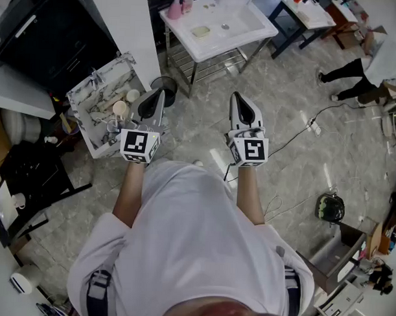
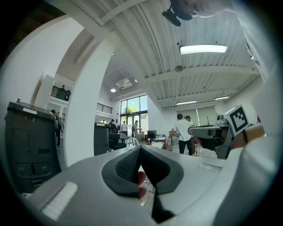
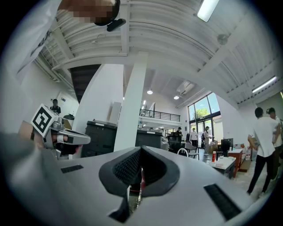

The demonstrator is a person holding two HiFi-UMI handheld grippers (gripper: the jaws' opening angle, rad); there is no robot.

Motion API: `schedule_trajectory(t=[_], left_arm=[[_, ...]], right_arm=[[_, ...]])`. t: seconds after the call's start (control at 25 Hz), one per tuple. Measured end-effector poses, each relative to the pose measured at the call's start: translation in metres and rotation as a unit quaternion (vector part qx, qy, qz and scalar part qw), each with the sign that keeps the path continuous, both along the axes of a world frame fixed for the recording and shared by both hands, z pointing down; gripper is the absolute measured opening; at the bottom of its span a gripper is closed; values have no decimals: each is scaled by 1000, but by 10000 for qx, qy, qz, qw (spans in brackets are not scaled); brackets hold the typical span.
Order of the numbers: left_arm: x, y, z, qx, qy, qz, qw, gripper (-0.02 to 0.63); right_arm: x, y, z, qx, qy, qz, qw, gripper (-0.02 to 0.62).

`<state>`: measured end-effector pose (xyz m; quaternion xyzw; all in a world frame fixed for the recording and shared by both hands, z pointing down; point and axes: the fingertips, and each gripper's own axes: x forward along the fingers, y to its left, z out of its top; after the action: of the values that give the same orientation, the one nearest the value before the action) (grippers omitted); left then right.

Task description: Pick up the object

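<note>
Grippers are both closed. I see the left gripper (image 1: 158, 94) with its dark padded jaws pressed together on nothing, and the right gripper (image 1: 237, 97) likewise closed and empty, both held above the grey stone floor (image 1: 295, 170). I cannot tell which item is the object. Small cups sit in the open marbled white box (image 1: 80, 92) at ten o'clock from the left gripper, and a white square table (image 1: 254, 23) stands at twelve o'clock.

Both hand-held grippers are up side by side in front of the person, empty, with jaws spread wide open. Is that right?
Only the jaws are wrong. The left hand-held gripper and right hand-held gripper are both shut, tips meeting, as the left gripper view and the right gripper view show. The rest holds: side by side, empty.
</note>
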<state>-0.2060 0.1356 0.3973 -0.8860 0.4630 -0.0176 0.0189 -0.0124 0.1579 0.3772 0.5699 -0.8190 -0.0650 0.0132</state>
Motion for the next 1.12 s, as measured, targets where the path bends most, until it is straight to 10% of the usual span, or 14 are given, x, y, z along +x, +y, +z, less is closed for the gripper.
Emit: schedule_trajectory(t=[0.72, 1.12], left_arm=[[10, 16, 5, 86, -282, -115, 9995, -2], [41, 20, 10, -1, -279, -95, 9996, 440]], right_arm=[[22, 14, 6, -63, -110, 60, 9999, 2], [62, 25, 14, -108, -259, 67, 9996, 2]])
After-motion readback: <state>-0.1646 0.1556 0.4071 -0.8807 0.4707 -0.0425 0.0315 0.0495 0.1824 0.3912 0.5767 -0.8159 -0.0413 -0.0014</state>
